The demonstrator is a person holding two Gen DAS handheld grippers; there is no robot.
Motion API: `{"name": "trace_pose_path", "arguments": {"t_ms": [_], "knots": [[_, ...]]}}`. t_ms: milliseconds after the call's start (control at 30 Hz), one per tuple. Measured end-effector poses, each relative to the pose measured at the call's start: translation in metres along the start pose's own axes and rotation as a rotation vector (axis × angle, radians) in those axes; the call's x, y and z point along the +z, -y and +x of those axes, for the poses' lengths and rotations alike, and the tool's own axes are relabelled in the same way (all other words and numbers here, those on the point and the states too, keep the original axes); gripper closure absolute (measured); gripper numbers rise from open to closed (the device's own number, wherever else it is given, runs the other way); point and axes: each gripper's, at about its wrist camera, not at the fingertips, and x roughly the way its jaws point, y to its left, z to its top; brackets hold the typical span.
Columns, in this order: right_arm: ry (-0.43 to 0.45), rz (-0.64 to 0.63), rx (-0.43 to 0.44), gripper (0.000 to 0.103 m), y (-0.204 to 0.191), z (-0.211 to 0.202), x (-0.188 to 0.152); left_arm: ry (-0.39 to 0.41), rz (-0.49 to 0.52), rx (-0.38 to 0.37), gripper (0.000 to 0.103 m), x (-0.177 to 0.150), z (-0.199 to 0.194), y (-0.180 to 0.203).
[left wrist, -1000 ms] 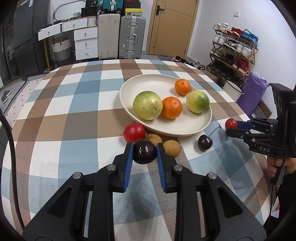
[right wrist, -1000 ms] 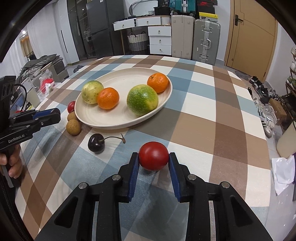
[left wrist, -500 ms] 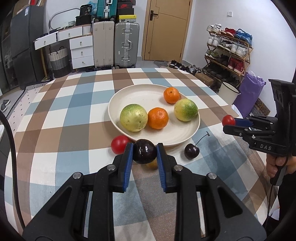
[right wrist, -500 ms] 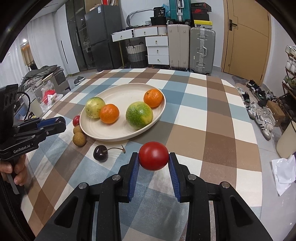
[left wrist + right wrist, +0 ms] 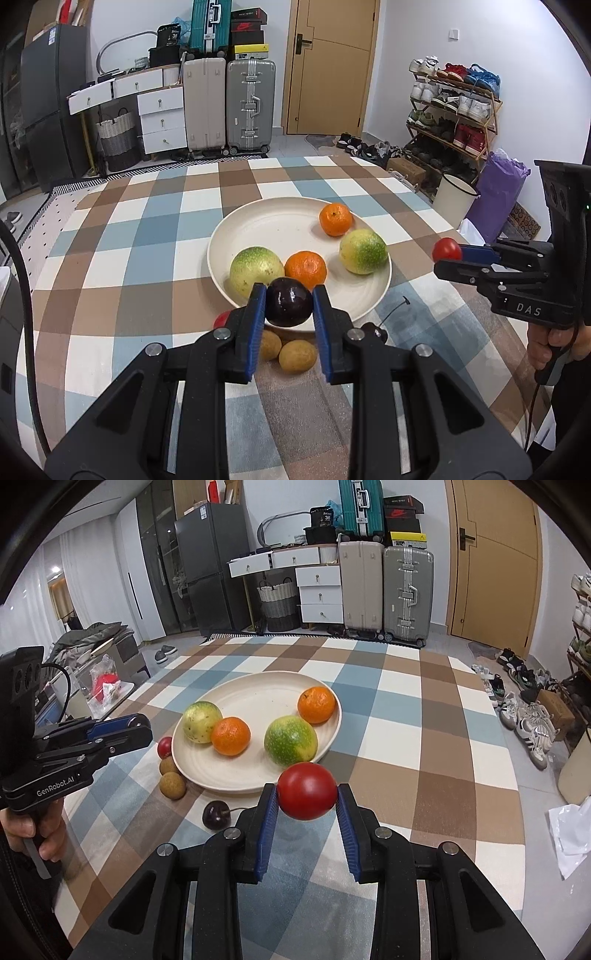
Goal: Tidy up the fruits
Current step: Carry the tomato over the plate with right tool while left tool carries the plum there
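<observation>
Two fruits are up in the air now. A second ago the dark plum (image 5: 289, 302) sat low by the checked tablecloth (image 5: 147, 240), close to the little fruits beside the plate. Now it hangs higher, squeezed between the blue pads of the left gripper (image 5: 289, 306), and in that gripper's view it sits in front of the near rim of the white plate (image 5: 258, 221). The red tomato (image 5: 306, 791) has gone up too. The right gripper (image 5: 306, 801) pinches it tight, and it floats above the cloth just before the plate's near edge.

So both grippers are closed on a fruit, and both have lifted. I think the picking-up part is done for these two, and the next part is carrying them over the plate and letting go.

Four fruits lie on the plate: two oranges (image 5: 231, 735) (image 5: 317, 704) and two green-yellow round fruits (image 5: 291, 740) (image 5: 202, 722). There is bare room at the back and in the middle for more.

Some fruits wait on the cloth, close to the plate's near rim: a small red tomato (image 5: 164, 747), two brown round fruits, maybe longans (image 5: 172, 785) (image 5: 167, 766), and a dark cherry (image 5: 216, 814) with a thin stem. In the left view the gripper hides part of them.

The plum and tomato are smooth and round, so I think they could roll when dropped. Setting them down low, away from the rim, looks safest.
</observation>
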Motion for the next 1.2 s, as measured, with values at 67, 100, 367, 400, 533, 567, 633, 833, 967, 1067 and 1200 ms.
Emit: {"name": "trace_pose_path", "arguments": {"t_ms": [67, 100, 367, 400, 533, 567, 633, 833, 967, 1067, 1200], "knots": [[0.005, -0.003, 0.003, 0.07, -0.001, -0.001, 0.003, 0.003, -0.001, -0.001, 0.081, 0.002, 0.0, 0.0], [0.007, -0.004, 0.004, 0.07, -0.002, -0.001, 0.004, 0.004, 0.0, 0.0, 0.081, 0.004, 0.001, 0.0], [0.024, -0.019, 0.019, 0.07, -0.012, -0.001, 0.018, 0.015, 0.0, -0.002, 0.081, 0.014, 0.003, 0.002], [0.027, -0.022, 0.021, 0.07, -0.013, -0.001, 0.02, 0.015, 0.002, -0.001, 0.081, 0.015, 0.004, 0.002], [0.033, -0.024, 0.03, 0.07, -0.016, -0.001, 0.025, 0.02, 0.007, -0.002, 0.081, 0.022, 0.008, 0.003], [0.034, -0.025, 0.031, 0.07, -0.017, 0.0, 0.027, 0.021, 0.006, -0.001, 0.081, 0.023, 0.009, 0.003], [0.032, -0.026, 0.035, 0.07, -0.019, 0.002, 0.028, 0.017, 0.009, -0.003, 0.081, 0.023, 0.009, 0.003], [0.022, -0.032, 0.05, 0.07, -0.024, 0.012, 0.032, 0.0, 0.014, 0.005, 0.081, 0.025, 0.02, 0.003], [0.004, -0.035, 0.063, 0.07, -0.028, 0.024, 0.032, -0.015, 0.014, 0.007, 0.081, 0.02, 0.027, 0.001], [-0.008, -0.036, 0.075, 0.07, -0.032, 0.032, 0.031, -0.035, 0.002, 0.009, 0.081, 0.014, 0.033, -0.004], [-0.022, -0.038, 0.093, 0.07, -0.036, 0.042, 0.03, -0.052, -0.016, 0.015, 0.081, 0.008, 0.039, -0.013]]}}
